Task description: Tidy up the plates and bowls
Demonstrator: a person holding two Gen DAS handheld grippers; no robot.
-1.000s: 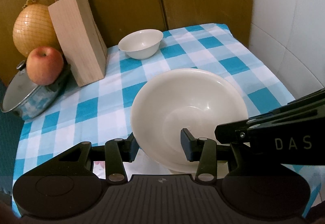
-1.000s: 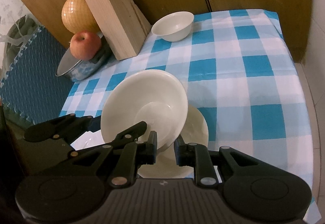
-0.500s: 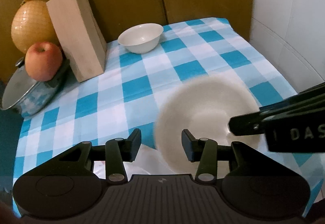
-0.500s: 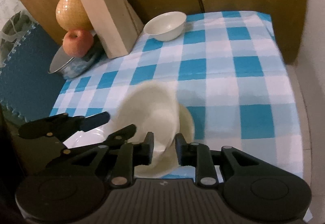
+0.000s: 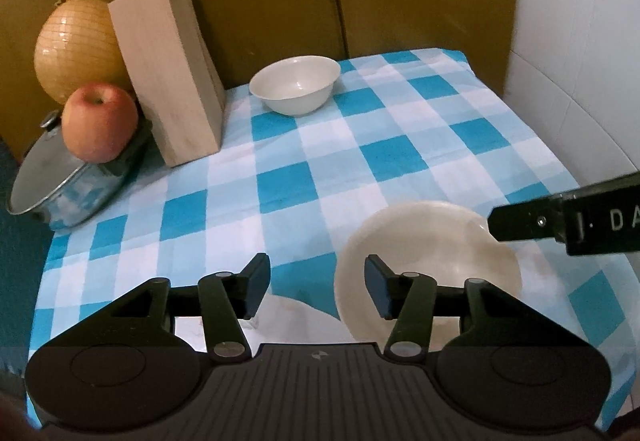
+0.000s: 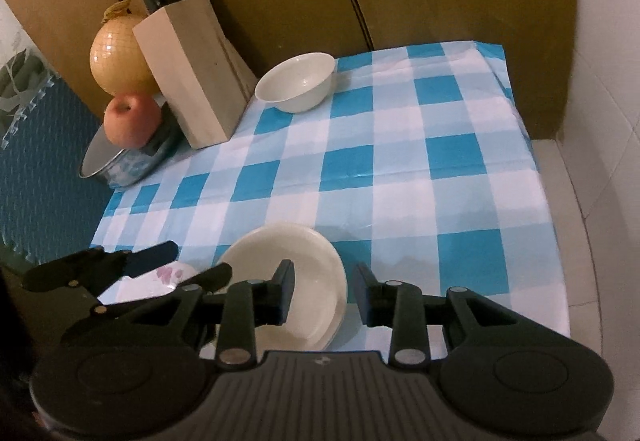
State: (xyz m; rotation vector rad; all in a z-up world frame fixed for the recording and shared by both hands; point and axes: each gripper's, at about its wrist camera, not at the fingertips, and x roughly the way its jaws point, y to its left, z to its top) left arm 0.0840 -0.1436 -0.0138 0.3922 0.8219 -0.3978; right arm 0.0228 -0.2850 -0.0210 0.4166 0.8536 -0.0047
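Note:
A cream deep plate (image 5: 432,241) lies on another cream plate at the near edge of the checked cloth; the stack also shows in the right wrist view (image 6: 288,273). My right gripper (image 6: 322,291) is open just above its right rim, holding nothing. My left gripper (image 5: 316,287) is open and empty, to the left of the stack, above a white plate with a pink pattern (image 6: 160,281). A small white bowl (image 5: 296,83) stands at the back of the table, also seen in the right wrist view (image 6: 298,81).
A wooden knife block (image 5: 168,81), a netted yellow fruit (image 5: 76,45), and an apple (image 5: 100,121) on a lidded steel pot (image 5: 60,185) stand at the back left. A brown board backs the table; a white tiled wall (image 5: 580,61) is on the right.
My right gripper carried the cream deep plate down to the right onto the other plate and let go, opening. Both grippers pulled back slightly.

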